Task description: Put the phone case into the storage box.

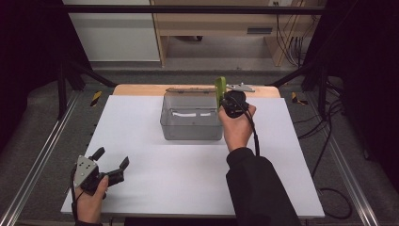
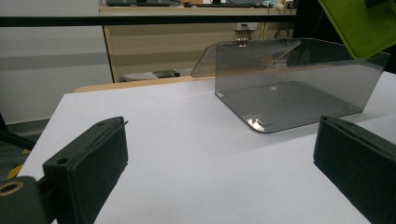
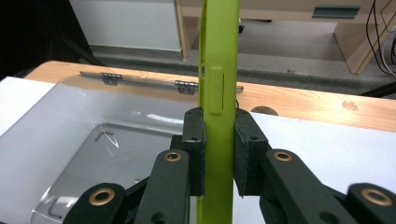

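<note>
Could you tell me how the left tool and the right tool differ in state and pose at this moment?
The left tool stands open with nothing between its pads, while the right tool is shut on the green flat piece. The left tool sits low at the near left of the white table, while the right tool holds its piece upright at the right edge of the clear box. Both are hand-held with black jaws.

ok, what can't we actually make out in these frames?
- Flat lime-green plastic piece: right gripper view shows it edge-on, top cut by the frame, bottom hidden behind the right gripper; its face and full shape can't be told.
- High view: the same piece is too small for detail.
- Smoky clear plastic box: left gripper view cuts off its right end; its hinged lid is partly hidden behind the box.
</note>
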A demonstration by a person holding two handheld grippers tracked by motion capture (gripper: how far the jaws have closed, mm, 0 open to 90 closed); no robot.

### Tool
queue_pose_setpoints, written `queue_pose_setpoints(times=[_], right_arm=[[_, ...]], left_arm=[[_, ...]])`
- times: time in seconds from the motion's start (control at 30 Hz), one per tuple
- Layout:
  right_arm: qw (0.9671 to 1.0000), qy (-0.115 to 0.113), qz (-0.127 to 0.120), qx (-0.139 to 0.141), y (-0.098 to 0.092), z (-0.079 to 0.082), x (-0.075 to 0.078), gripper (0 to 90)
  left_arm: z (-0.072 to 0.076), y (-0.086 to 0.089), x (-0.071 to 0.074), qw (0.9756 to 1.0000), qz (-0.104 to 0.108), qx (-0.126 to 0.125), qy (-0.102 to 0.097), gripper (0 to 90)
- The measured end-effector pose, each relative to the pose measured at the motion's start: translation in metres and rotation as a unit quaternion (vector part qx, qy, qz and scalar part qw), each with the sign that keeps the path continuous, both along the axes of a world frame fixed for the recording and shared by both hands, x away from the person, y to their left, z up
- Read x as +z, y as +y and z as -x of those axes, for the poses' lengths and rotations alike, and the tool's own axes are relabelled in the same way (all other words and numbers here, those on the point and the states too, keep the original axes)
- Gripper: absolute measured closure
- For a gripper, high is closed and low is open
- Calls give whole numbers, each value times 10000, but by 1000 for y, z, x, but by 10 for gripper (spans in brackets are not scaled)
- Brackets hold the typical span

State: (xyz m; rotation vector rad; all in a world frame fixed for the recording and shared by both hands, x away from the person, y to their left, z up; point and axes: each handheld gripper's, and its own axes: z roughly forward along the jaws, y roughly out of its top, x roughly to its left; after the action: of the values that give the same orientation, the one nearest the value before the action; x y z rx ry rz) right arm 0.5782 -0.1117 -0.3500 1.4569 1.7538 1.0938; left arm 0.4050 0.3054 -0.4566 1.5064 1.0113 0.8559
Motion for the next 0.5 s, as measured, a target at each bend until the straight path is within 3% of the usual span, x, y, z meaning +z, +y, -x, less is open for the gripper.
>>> queue_pose_setpoints(times=[0.2,0.5], right_arm=[[9999,74,69,4,3,-2,-3,773],[9998,125,157,59,8,-5,-10,772]], left_arm=[[0,2,0,9997,-192,-61,-155,31],[0,4,0,9997,-157,-102,-158,31]])
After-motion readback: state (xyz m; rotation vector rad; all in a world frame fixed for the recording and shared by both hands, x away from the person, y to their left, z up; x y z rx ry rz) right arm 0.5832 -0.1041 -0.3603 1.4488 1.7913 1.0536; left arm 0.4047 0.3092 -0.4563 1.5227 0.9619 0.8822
